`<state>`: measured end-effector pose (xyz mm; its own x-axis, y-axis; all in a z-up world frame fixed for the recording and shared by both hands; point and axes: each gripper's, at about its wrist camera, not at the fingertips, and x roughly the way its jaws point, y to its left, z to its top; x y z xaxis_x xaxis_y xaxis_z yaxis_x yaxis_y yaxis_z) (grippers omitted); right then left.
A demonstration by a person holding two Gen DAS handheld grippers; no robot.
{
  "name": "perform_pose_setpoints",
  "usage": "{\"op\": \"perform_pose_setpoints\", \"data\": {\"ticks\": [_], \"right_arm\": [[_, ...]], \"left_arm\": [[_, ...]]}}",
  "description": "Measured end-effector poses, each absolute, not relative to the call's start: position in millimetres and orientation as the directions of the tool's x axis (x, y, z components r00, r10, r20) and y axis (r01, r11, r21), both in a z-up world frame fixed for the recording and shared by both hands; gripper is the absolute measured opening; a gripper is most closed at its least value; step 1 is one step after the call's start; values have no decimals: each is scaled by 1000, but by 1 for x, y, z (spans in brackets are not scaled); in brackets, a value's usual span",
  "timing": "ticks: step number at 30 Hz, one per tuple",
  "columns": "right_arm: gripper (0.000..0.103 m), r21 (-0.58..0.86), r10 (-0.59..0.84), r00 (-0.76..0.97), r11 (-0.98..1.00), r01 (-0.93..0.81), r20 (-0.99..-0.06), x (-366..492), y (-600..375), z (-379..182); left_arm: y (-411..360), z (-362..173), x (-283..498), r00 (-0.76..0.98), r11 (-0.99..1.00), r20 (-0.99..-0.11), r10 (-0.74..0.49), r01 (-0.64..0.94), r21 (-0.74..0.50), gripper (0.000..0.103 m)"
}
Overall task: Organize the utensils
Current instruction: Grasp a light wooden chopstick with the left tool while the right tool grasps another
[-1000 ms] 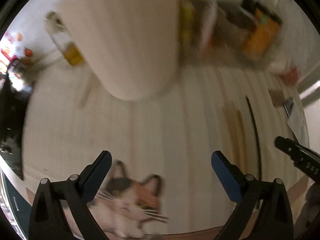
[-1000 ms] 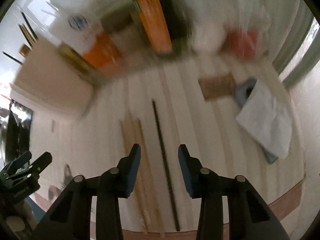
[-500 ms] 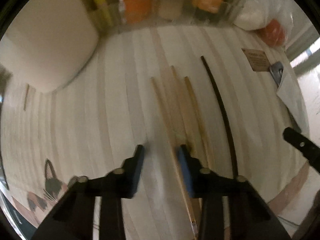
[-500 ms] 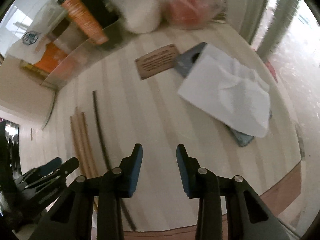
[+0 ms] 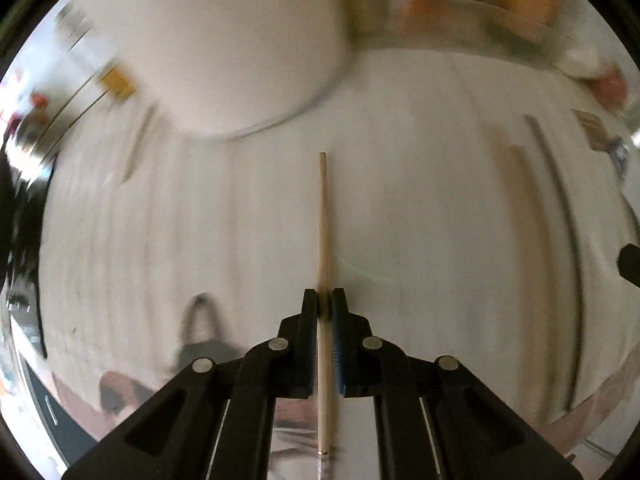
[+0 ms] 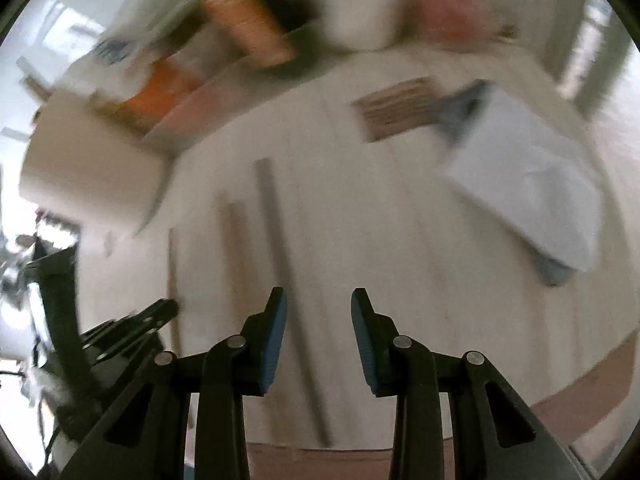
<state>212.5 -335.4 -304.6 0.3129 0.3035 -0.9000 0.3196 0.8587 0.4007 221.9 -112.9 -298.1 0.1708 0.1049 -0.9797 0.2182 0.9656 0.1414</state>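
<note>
The left wrist view shows a pale chopstick (image 5: 322, 224) running straight ahead over the desk (image 5: 420, 220), with a cream cup (image 5: 224, 52) beyond it; the right wrist view shows that cup (image 6: 88, 184) only at its left edge, but adds a white cloth (image 6: 536, 184) and a brown card (image 6: 400, 108) to the right. The left gripper (image 5: 324, 300) is clamped on the chopstick, its pads pressed against the stick's sides. The right gripper (image 6: 319, 308) stands partly apart with nothing between its pads, above a dark chopstick (image 6: 280, 248) that lies on the desk beside what look like two more pale ones (image 6: 236, 248), though blur hides their edges.
</note>
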Motion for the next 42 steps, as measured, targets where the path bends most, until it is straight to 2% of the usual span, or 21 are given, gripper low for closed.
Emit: {"op": "perform_pose_setpoints", "data": {"ticks": [5,10,12,14,17,28,32,42], "right_arm": [[32,418,350,281,876,239,-894,232,-288,-304],[27,312,267,208,922,231,-941,244,-257,-323],[24,262,223,179,936,234,-958,245,-252,-330],[12,209,171,176,951,230,-969,243,-243,-335],[7,149,111,166,959,240,-980,243,-234,-336],[7,111,90,95,961,254,-991,204,-161,-337],[7,86,67,80,961,263,-995,193,-149,-338],[7,96,85,53,961,260,-995,212,-163,-347]], "left_arm": [[-59,-299,224,161,982,-980,118,130,139,4],[-29,-293,236,153,988,-985,77,120,95,4],[-22,-293,237,153,990,-987,46,125,66,5],[-17,-293,239,150,990,-988,20,134,40,5],[-7,-293,238,149,989,-989,-23,150,0,5],[53,-295,238,122,967,-984,-128,234,-97,7],[55,-294,228,109,959,-982,-154,254,-122,21],[30,-296,221,119,957,-989,-85,285,-47,23]]}}
